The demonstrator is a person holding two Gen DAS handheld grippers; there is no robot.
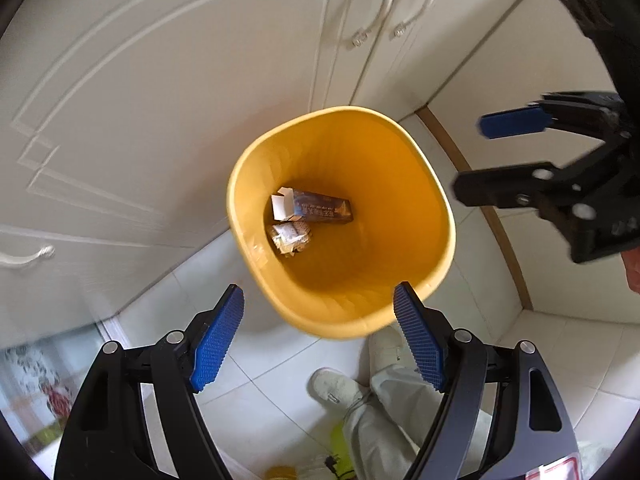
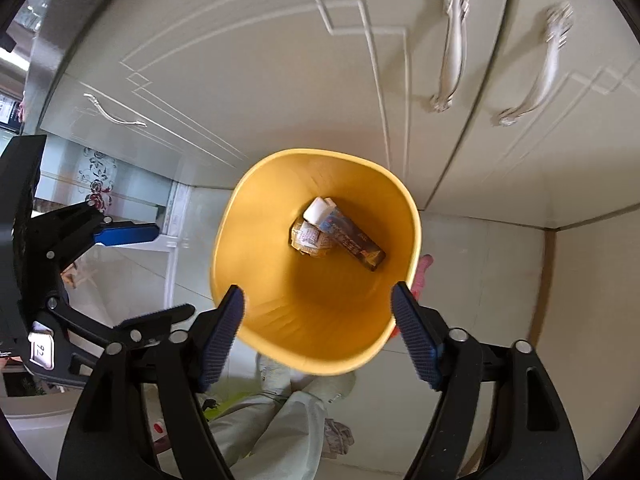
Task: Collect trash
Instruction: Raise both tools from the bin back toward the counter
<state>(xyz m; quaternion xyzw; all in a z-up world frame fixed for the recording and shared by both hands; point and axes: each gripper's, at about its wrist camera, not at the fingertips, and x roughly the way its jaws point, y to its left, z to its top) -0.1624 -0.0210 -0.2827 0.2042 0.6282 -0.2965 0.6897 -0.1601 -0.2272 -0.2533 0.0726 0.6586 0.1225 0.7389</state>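
A yellow plastic bin [image 1: 420, 216] with a rounded-square mouth, a smooth rolled rim and faintly ribbed inner walls is seen from above, standing on glossy pale floor tiles [image 1: 560, 344] beside cream cabinet doors [image 1: 160, 80]; the doors are embossed with raised stepped mouldings and fitted with curved, pearly metal handles [image 2: 452, 52]. At the bottom of the bin two pieces of trash are lying in contact: a long dark printed carton [image 1: 324, 208] with its white end flaps [image 1: 282, 204] torn open, and a crumpled wad of printed paper [image 1: 290, 238] just beside it.

The left gripper [image 1: 320, 336] is shown with its fingers spread wide and nothing between them; its pads [image 1: 218, 340] are blue, rectangular and finely ribbed, mounted on matt black plastic arms with round silver pivots. In the right wrist view the right gripper [image 2: 318, 332] is likewise spread apart and empty, with pads of the same blue studded rubber; both grippers are held above the bin mouth, pointing downward, and the trash below is touched by neither.

Beneath the grippers a person's pale, creased trouser leg [image 1: 384, 412] and a white shoe [image 1: 332, 384] are visible on the tiles; something pink [image 2: 422, 272] is partly hidden behind the bin's far rim in the right wrist view, and what it is cannot be told.
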